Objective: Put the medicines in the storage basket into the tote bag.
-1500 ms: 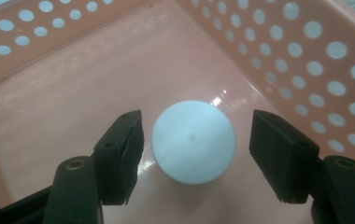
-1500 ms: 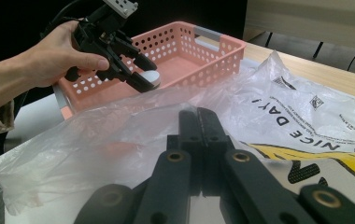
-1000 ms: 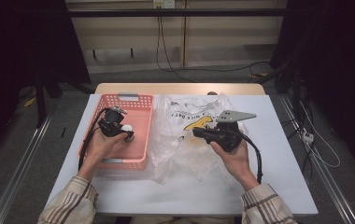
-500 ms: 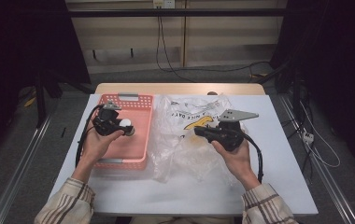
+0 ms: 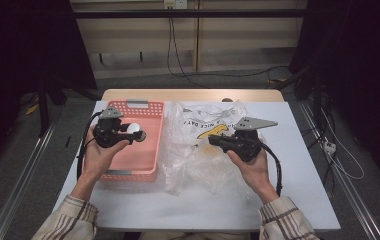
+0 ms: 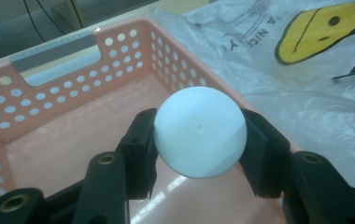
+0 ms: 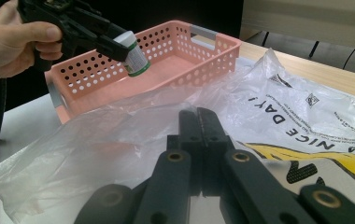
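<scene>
The left gripper (image 5: 130, 131) is clamped on a small white bottle (image 6: 200, 133) with a green band at one end (that band is plain in the right gripper view (image 7: 133, 53)). Its two jaws press on opposite sides of the bottle's round white end, and it holds the bottle in the air over the pink basket (image 5: 150, 165), which sits toward the left edge of the surface (image 5: 298, 200). As far as can be seen, the basket floor under the bottle is bare.

The right gripper (image 5: 214, 140) has its jaws fully together. They lie over the clear plastic bag (image 5: 188, 165) printed with a yellow smiley, which is spread across the middle of the surface just beside the basket's right wall. Whether a fold of the film is pinched between them cannot be told.

Judging by this, the pick-up is done: the bottle is lifted and securely gripped. What is left seems to be carrying it across the basket's right wall to the bag, getting it into the bag's mouth, and letting go. The bag lies flat and its opening is not clearly seen, so opening it may be needed too.
</scene>
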The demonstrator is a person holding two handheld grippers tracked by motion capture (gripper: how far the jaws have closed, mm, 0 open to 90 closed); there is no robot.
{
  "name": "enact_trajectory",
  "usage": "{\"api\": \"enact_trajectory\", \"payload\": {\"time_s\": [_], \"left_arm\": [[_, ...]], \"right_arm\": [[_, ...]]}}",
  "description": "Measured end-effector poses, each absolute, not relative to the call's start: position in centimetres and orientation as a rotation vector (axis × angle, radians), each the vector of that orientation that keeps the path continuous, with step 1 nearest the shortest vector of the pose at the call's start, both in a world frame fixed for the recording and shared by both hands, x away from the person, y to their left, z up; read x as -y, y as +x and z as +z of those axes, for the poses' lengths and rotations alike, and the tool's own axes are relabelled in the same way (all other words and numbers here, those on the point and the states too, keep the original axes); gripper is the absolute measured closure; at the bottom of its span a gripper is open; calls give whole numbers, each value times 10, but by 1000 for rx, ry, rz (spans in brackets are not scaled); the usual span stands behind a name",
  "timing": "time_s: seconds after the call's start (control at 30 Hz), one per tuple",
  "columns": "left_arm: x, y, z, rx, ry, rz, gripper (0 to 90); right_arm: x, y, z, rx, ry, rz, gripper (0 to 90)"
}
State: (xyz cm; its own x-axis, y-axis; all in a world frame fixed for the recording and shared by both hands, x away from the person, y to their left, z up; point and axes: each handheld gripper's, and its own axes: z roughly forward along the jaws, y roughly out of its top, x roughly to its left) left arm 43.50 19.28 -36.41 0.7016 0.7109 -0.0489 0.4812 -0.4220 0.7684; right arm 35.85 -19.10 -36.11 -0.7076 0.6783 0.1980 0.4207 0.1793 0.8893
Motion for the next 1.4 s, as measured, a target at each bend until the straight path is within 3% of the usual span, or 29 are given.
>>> {"api": "enact_trajectory", "payload": {"time_s": [0.23, 1.0, 1.4], "left_arm": [[-187, 421, -354, -854, 2037, 290, 509], [-130, 364, -318, -620, 2002, 272, 509], [-104, 345, -319, -537, 2032, 230, 508]], "right_arm": [[190, 360, -362, -2218, 1060, 1545, 900], [187, 362, -364, -2232, 1063, 1537, 900], [186, 362, -367, -2241, 1065, 1533, 900]]}}
